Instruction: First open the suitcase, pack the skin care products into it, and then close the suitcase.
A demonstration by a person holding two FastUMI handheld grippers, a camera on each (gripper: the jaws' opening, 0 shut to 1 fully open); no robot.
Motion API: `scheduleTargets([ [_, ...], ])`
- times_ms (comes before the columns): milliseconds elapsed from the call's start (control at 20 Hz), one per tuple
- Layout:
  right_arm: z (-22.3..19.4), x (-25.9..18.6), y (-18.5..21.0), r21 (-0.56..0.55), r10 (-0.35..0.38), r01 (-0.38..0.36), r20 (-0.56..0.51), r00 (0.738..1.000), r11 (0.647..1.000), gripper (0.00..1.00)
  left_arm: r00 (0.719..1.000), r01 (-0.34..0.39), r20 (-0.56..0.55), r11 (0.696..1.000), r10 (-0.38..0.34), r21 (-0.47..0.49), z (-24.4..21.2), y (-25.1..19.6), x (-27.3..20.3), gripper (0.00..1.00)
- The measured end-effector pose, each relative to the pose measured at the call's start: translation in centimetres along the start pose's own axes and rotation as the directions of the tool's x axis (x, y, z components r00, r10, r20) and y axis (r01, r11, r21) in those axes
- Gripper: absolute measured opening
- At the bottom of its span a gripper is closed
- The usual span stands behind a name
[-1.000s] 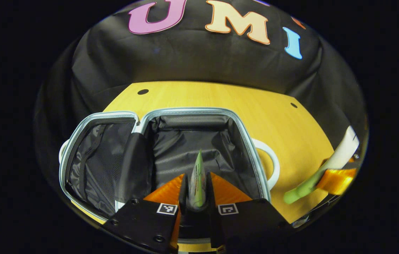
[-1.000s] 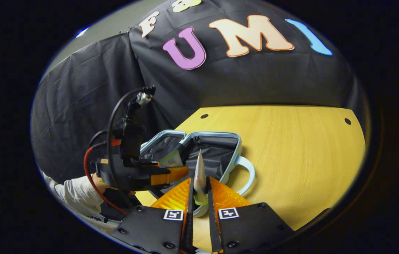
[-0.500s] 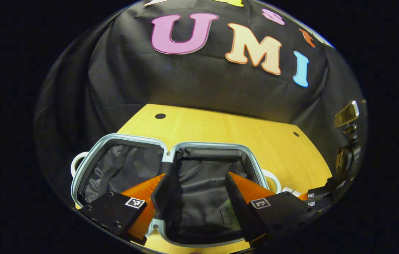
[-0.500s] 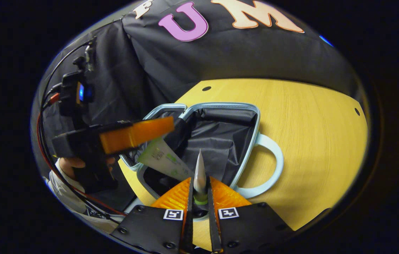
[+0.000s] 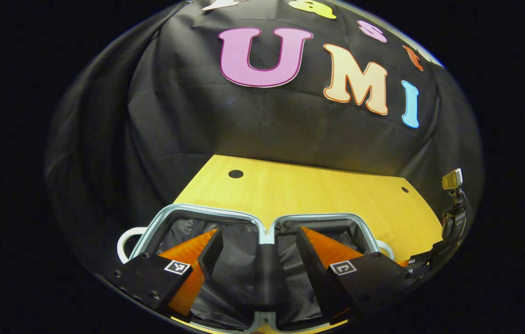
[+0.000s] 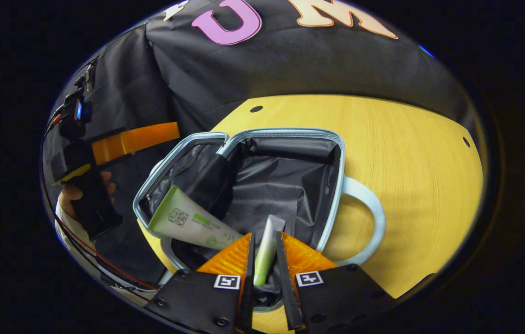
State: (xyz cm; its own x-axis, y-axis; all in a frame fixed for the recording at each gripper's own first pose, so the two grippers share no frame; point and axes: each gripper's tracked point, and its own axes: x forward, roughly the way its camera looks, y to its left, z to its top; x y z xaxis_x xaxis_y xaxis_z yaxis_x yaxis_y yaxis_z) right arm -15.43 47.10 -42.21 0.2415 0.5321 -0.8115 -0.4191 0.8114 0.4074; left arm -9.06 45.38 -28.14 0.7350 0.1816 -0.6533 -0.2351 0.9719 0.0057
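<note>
The small suitcase (image 6: 341, 157) lies open on the wooden table, its black lining showing inside a pale blue rim. A white tube with a green label (image 6: 192, 225) lies slanted in its left half. A slimmer tube with a green cap (image 6: 267, 248) hangs tilted between the slightly parted fingers of my right gripper (image 6: 266, 253), over the right half. My left gripper (image 5: 257, 250) stands open and empty above the suitcase (image 5: 206, 211). In the right gripper view, that left gripper (image 6: 151, 137) is held by a hand (image 6: 72, 195) at the left.
The suitcase's pale handle (image 6: 369, 218) sticks out to the right over the bare yellow tabletop (image 6: 406, 153). The black cloth wall closes the table's far side. The right gripper's body (image 5: 451, 222) shows at the far right of the left gripper view.
My left gripper opened, dropped the labelled tube into the suitcase and lifted away. My right gripper came over the suitcase; its fingers parted a little and its tube tilted.
</note>
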Motion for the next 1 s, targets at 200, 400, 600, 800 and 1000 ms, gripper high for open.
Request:
scheduleTargets([
  [200,2.7,-0.6,0.5,0.006,-0.034,0.033,0.083,0.996,0.999,0.67,0.999,-0.049,0.005,0.998,0.049,-0.032,0.3,5.3,-0.5,0.93],
  [400,5.1,-1.5,0.6,0.017,-0.074,0.072,0.162,0.984,0.997,0.82,0.988,-0.154,-0.035,0.986,0.152,-0.067,-1.2,13.8,-1.4,0.93],
  [600,6.6,-2.1,0.4,0.034,-0.122,0.118,0.204,0.971,0.992,0.82,0.965,-0.25,-0.113,0.962,0.237,-0.113,-3.8,21.2,-2.1,0.94],
  [800,7.2,-2.4,0.9,0.045,-0.158,0.151,0.225,0.961,0.987,0.82,0.948,-0.267,-0.219,0.949,0.229,-0.164,-7.3,25.5,-1.1,0.91],
  [1000,7.2,-2.5,1.9,0.036,-0.167,0.163,0.228,0.959,0.986,0.83,0.944,-0.258,-0.257,0.947,0.205,-0.193,-9.4,27.0,1.1,0.85],
])
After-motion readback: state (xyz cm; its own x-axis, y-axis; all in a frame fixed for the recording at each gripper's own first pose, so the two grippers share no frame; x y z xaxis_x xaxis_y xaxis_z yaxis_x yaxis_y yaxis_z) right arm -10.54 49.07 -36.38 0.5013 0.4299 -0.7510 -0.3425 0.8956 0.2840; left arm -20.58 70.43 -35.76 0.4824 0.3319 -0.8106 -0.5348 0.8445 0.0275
